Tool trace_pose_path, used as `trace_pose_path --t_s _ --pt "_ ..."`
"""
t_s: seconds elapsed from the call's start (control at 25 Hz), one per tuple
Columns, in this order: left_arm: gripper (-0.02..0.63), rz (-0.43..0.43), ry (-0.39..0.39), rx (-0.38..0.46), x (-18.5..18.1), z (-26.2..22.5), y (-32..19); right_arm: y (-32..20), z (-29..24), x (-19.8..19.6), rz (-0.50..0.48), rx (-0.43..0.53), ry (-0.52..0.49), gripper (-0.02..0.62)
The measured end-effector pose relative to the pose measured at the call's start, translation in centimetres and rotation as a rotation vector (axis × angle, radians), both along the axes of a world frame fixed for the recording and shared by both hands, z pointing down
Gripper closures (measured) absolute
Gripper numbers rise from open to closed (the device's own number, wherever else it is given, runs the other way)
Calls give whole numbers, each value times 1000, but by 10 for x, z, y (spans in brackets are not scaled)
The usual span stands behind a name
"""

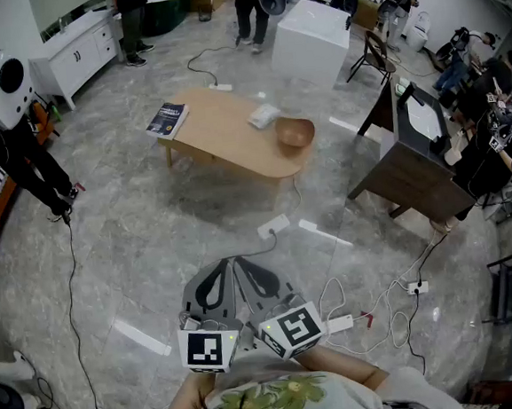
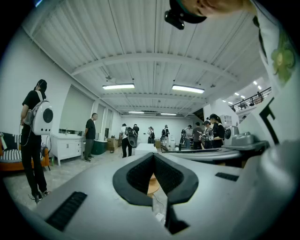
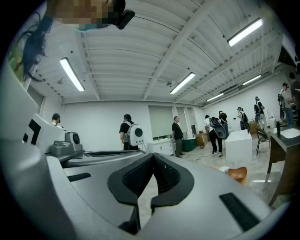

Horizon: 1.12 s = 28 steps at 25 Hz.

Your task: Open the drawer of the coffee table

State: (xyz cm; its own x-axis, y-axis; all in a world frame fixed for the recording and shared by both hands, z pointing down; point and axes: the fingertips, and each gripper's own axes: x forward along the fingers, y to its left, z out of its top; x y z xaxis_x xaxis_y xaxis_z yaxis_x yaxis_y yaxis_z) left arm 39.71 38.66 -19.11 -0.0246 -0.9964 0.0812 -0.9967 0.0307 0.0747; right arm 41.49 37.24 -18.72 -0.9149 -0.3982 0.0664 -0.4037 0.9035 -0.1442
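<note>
The left gripper [image 2: 153, 155] and the right gripper [image 3: 153, 156] both have smooth grey jaws with bumpy black pads, pressed together on nothing. The light wooden coffee table [image 1: 222, 126] with round ends stands well apart from them on the shiny grey floor [image 1: 135, 245]. A round wooden bowl [image 1: 294, 132] sits at the table's right end.

Surfaces: matt greys above a polished floor.
We note the floor [image 1: 153, 244] as grey veined stone or tile, smooth, with a soft sheen. The coffee table [image 1: 222, 126] has a pale wood top, matt. The bowl [image 1: 294, 133] is darker brown wood, slightly glossy. The book [image 1: 167, 120] has a dark cover, probably coated paper, though it is too small for us to be sure. The left gripper [image 2: 153, 157] and right gripper [image 3: 153, 157] have smooth, matt grey plastic shells. Their pads [image 2: 140, 174] are black, finely ribbed and rubber-like. The desk [image 1: 410, 181] is dark brown wood with a dull finish.
</note>
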Motion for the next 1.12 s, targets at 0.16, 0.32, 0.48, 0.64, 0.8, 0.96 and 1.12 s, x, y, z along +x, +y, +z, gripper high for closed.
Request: trace_pose_path --t_s 0.16,0.32,0.48,0.64,0.8,0.96,1.12 --pt "598 15 2 -7 -18 7 -4 -3 7 -18 5 -11 18 575" --pt "598 39 5 -18 -34 15 -4 -2 15 -34 -13 -27 7 575" --pt "598 85 23 -31 -54 25 0 4 25 -55 -49 -36 20 574" --pt "598 109 26 -39 -77 34 10 14 34 -78 -48 -47 39 574" --pt "598 119 23 -52 -105 42 16 19 39 -105 -54 -66 40 574" --pt "598 116 42 -66 -117 50 17 21 51 -118 -73 -108 63 574" --pt "598 109 61 -73 -138 60 6 11 63 -140 -84 -123 77 574"
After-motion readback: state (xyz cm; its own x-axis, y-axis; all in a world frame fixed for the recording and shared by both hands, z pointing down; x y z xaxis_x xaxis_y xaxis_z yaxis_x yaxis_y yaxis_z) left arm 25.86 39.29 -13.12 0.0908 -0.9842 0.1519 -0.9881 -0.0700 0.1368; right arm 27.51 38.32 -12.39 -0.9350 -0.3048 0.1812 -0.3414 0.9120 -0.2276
